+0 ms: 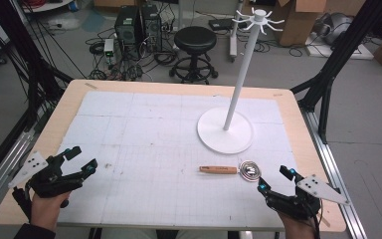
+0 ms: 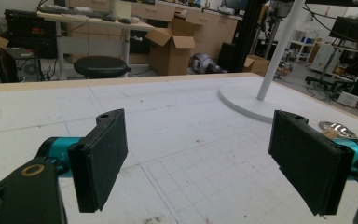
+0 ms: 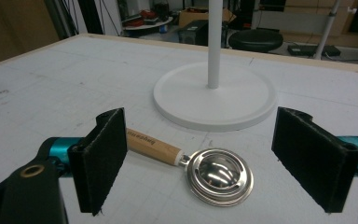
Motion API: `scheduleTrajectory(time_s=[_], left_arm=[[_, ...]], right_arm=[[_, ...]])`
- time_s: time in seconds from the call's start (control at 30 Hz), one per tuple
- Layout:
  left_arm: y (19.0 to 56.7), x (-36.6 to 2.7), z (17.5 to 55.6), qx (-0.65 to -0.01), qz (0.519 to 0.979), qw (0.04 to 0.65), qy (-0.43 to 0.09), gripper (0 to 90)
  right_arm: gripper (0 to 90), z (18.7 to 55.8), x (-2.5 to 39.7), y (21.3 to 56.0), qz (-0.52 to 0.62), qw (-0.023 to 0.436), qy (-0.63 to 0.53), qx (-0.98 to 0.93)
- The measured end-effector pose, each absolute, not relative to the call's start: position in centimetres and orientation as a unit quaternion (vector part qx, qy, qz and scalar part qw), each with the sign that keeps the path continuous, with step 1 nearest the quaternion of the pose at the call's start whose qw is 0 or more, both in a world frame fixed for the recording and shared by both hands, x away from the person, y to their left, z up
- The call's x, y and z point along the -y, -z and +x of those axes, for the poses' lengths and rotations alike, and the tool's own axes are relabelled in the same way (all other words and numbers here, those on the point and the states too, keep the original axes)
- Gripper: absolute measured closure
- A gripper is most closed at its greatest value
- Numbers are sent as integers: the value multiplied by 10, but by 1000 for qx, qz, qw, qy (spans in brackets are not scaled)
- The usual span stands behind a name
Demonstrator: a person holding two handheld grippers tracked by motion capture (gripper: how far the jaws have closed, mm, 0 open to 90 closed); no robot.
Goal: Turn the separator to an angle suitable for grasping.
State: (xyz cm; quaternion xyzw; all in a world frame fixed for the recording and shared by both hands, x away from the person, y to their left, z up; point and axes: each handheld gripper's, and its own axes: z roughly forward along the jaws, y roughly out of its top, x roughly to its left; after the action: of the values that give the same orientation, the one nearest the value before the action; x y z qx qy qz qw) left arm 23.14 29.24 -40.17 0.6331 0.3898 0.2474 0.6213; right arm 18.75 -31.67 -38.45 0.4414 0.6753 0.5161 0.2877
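A small metal strainer [image 1: 249,170] with a wooden handle [image 1: 218,170] lies flat on the white mat, just in front of the white stand's round base [image 1: 225,132]. Its shiny bowl [image 3: 219,176] rests between my right gripper's jaws, a little ahead of them, with the handle [image 3: 151,146] pointing left. My right gripper [image 1: 274,179] is open near the table's front right edge, empty. My left gripper [image 1: 81,159] is open at the front left, with nothing between its pads [image 2: 100,156]. The strainer's rim [image 2: 338,129] peeks out past its right jaw.
The white stand's tall pole [image 1: 240,79] rises from the base and ends in a ring of hooks [image 1: 258,20]. A black stool [image 1: 195,42], computer towers [image 1: 138,25] and cardboard boxes [image 1: 303,17] stand on the floor beyond the table's far edge.
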Motion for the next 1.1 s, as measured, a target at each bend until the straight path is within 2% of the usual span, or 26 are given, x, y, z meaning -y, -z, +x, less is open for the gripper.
scheduleTrajectory(time_s=[0.43, 0.5, 0.6, 0.63, 0.67, 0.7, 0.73, 0.77, 0.8, 0.83, 0.87, 0.9, 1.1], left_arm=[[402, -294, 229, -395, 630, 622, -247, 200], [402, -295, 228, -390, 635, 619, -247, 200], [402, -296, 227, -391, 634, 620, -247, 200], [402, -296, 227, -391, 634, 620, -247, 200], [402, -296, 227, -391, 635, 619, -247, 200], [402, -295, 227, -391, 636, 618, -248, 203], [403, -295, 227, -392, 637, 617, -247, 203], [403, -295, 229, -393, 636, 617, -246, 203], [403, -295, 229, -393, 636, 617, -246, 203], [403, -294, 229, -393, 639, 614, -246, 203], [404, -293, 230, -392, 640, 613, -244, 203], [404, -293, 230, -391, 643, 612, -243, 204], [404, -294, 230, -392, 643, 611, -244, 206]], right_arm=[[177, 193, 307, 387, 433, 262, -525, -685], [202, 196, 303, 388, 429, 253, -525, -690], [278, 201, 296, 391, 417, 234, -523, -705], [348, 203, 293, 392, 411, 221, -523, -713], [348, 203, 293, 392, 411, 221, -523, -713], [488, 207, 286, 395, 390, 197, -523, -732], [488, 207, 286, 395, 390, 197, -523, -732], [620, 214, 277, 400, 375, 172, -517, -750], [703, 219, 271, 403, 371, 155, -509, -761], [774, 224, 264, 407, 362, 139, -498, -776], [774, 224, 264, 407, 362, 139, -498, -776], [876, 231, 251, 414, 351, 122, -471, -800], [891, 252, 227, 427, 341, 113, -417, -835]])
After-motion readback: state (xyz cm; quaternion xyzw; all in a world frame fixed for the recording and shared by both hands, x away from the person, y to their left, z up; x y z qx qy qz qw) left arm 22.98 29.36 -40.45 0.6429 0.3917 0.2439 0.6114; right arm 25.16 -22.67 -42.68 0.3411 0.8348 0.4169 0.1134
